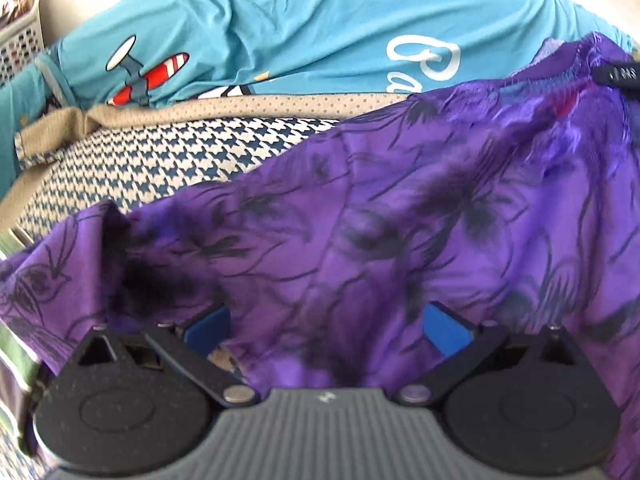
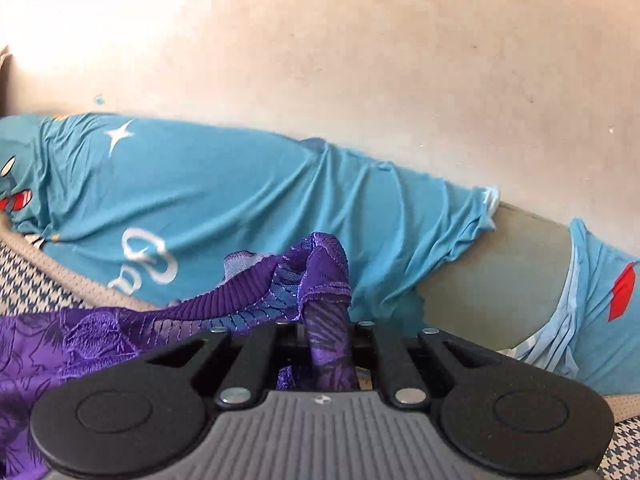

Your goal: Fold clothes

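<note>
Right gripper (image 2: 326, 320): jaws pressed together, pinching a raised fold of the purple garment (image 2: 316, 276). Left gripper (image 1: 326, 324): blue pads (image 1: 446, 326) spread wide, purple cloth draped between them. The garment lies on a houndstooth cover (image 1: 132, 168), before a turquoise printed shirt (image 1: 288, 28).

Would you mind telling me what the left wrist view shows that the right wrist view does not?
Only the left wrist view shows the left gripper, its blue pads apart over the purple garment, and a perforated basket. Only the right wrist view shows the right gripper shut on a purple fold, the pale wall and a red patch. Both show the purple garment, the blue printed shirt and the houndstooth cover.
</note>
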### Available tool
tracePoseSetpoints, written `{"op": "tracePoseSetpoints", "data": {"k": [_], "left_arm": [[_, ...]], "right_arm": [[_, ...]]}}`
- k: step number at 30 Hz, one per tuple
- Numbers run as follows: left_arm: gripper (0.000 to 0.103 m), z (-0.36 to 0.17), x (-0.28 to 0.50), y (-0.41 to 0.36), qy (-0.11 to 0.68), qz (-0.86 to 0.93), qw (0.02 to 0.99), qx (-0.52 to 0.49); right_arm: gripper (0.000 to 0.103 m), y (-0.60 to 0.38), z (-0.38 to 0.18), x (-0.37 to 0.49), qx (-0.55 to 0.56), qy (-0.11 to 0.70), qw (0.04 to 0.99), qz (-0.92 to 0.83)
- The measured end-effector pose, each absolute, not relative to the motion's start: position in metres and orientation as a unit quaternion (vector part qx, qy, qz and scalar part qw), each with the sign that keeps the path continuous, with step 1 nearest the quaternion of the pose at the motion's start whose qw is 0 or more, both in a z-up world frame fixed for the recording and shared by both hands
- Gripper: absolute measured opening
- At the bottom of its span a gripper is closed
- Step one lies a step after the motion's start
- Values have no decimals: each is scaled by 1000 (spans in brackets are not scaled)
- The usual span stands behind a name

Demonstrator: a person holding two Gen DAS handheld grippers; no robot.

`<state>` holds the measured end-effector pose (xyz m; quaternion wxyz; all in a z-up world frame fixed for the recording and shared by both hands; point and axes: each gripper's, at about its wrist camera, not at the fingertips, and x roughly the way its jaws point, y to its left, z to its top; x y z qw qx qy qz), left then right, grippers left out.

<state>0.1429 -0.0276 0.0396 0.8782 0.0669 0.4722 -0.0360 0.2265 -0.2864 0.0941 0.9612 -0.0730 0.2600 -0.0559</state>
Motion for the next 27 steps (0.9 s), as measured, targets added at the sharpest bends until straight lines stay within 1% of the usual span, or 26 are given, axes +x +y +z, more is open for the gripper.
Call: {"op": "tracePoseSetpoints", "data": {"k": [2,5,7,8,9,11,18,23,27], "left_arm": [[103,36,146,-28,483,-31,872,69],[103,33,148,-29,487,-27,869,78],[103,32,148,-30,486,-22,869,88],[103,32,148,-29,486,-20,870,87],[103,32,148,-28,485,-18,870,86],[103,32,147,-27,483,-13,871,84],[103,41,132,-40,462,-52,881,86],[103,44,121,-51,444,-75,887,101],[103,41,121,-56,447,-81,885,104]], "right_arm": [[9,-291,83,236,-71,279,955,-73],[18,-302,63,242,-45,331,939,-80],[33,-313,65,232,4,330,941,-77],[46,-320,70,223,34,316,946,-68],[54,-327,75,214,55,304,949,-63],[55,-338,85,194,72,292,951,-66],[56,-370,96,114,71,298,945,-117],[59,-389,85,64,98,314,929,-168],[61,-411,75,37,128,316,922,-182]]}}
